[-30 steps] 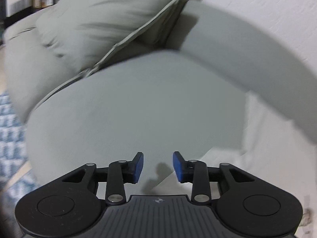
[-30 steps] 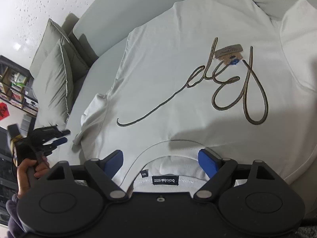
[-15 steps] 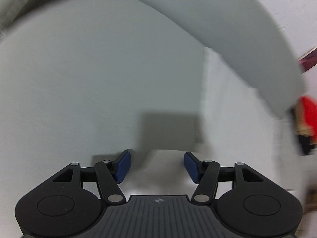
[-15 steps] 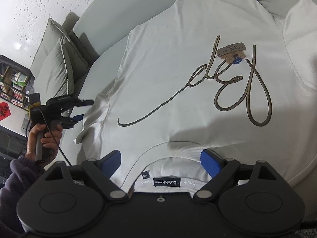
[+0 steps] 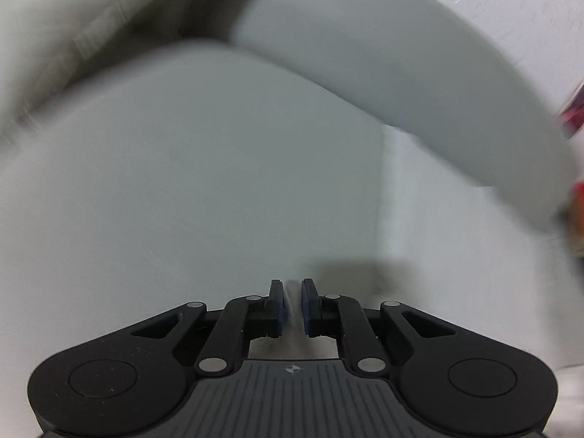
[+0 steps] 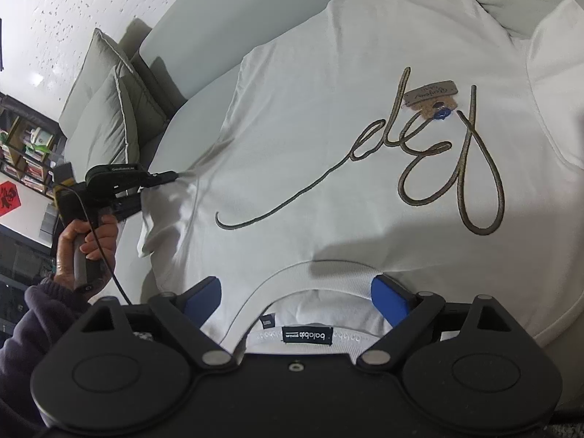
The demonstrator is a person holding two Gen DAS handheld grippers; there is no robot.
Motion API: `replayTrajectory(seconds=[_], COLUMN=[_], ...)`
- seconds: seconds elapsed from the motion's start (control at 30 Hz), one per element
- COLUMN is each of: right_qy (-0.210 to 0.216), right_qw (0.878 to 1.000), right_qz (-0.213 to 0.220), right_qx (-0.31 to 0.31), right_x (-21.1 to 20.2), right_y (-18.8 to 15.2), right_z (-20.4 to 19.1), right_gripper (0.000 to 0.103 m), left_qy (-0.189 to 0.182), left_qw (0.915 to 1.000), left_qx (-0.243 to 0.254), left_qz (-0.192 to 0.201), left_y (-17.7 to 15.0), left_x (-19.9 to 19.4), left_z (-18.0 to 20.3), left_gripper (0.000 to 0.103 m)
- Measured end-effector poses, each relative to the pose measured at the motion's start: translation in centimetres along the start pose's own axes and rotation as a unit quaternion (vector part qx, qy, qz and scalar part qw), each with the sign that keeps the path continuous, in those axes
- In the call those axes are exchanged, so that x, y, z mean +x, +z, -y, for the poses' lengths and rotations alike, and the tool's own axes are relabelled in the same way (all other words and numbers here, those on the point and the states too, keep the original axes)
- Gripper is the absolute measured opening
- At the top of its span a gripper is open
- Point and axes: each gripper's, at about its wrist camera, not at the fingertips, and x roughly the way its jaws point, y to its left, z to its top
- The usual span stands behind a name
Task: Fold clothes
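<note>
My left gripper [image 5: 291,304] just clenched on shirt [image 6: 365,146] sleeve [image 6: 164,211]; right gripper [image 6: 297,294] fingers released wide, straddling collar [image 6: 306,268].

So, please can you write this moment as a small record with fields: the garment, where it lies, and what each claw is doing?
garment: white sweatshirt with a looping script design, front up, collar nearest the right wrist camera
surface: grey sofa, cushions at its far left end
hang tag: brown tag lies on the script
left claw: jaws have just been closing, now shut on the sweatshirt's sleeve, white fabric pinched between the pads
right claw: open, over the collar, holding nothing
fold state: body flat, not yet folded
</note>
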Motion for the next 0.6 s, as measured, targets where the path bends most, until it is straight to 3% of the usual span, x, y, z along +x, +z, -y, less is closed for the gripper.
replayTrajectory(seconds=[0.03,0.1,0.2,0.23,0.33,0.5,0.53,0.6], right_qy=[-0.002,-0.008,-0.009,-0.009,-0.012,-0.024,-0.032,-0.049], right_qw=[1.0,1.0,1.0,1.0,0.999,0.996,0.995,0.993], right_qz=[0.0,-0.002,0.004,0.008,0.022,0.066,0.077,0.1], right_qx=[-0.003,-0.013,-0.002,0.007,0.032,0.047,0.046,0.043], right_x=[0.0,0.0,-0.8,-1.3,-2.9,-6.7,-7.4,-8.7], right_y=[0.0,-0.1,-0.2,-0.2,-0.5,-1.5,-1.6,-1.8], right_z=[-0.2,-0.6,-0.4,-0.1,0.8,2.4,2.7,3.2], right_gripper=[0.093,0.093,0.093,0.093,0.093,0.089,0.081,0.054], left_qy=[0.034,0.056,0.039,0.031,0.003,-0.034,-0.042,-0.059], left_qw=[0.9992,0.9983,0.9992,0.9995,0.9997,0.9948,0.9936,0.9915], left_qx=[0.018,0.015,-0.003,-0.001,0.023,0.09,0.098,0.106], left_qz=[0.012,0.009,0.008,0.007,-0.001,-0.032,-0.038,-0.046], left_y=[0.1,0.4,0.4,0.0,-2.3,-8.8,-9.9,-12.1], left_x=[-0.4,-1.2,-3.6,-4.5,-7.6,-11.5,-12.0,-13.0], left_z=[0.1,-0.7,-2.1,-2.1,-1.1,3.3,4.3,6.2], left_gripper=[0.01,0.011,0.024,0.037,0.043,0.059,0.06,0.061])
